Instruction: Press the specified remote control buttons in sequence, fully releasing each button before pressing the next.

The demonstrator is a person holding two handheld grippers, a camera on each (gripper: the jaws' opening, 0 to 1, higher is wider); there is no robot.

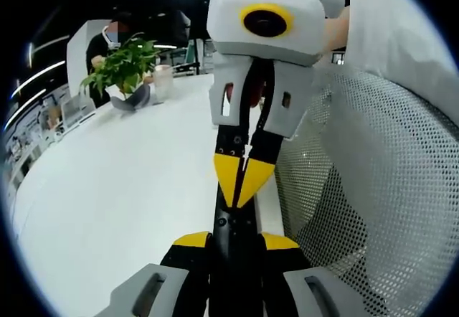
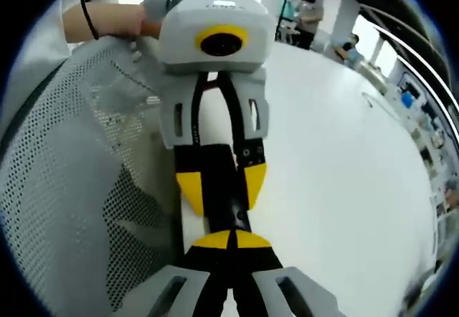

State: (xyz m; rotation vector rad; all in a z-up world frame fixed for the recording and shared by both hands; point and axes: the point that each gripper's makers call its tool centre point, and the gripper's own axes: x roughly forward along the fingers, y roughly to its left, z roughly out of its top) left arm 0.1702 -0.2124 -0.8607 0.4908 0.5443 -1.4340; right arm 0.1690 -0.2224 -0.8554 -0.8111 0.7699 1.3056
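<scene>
Left gripper view: remote (image 1: 235,245) lengthwise between jaws, pointing at right gripper (image 1: 242,188).

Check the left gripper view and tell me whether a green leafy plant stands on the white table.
Yes, a green leafy plant stands at the far end of the white table, beside a pale jar.

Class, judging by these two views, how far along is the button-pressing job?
Done: cannot tell, as no buttons are readable. In hand: the left tool grips the black remote above the white table, and the right tool, shut, meets it tip-first. Left: any remaining presses, each fully released.
</scene>
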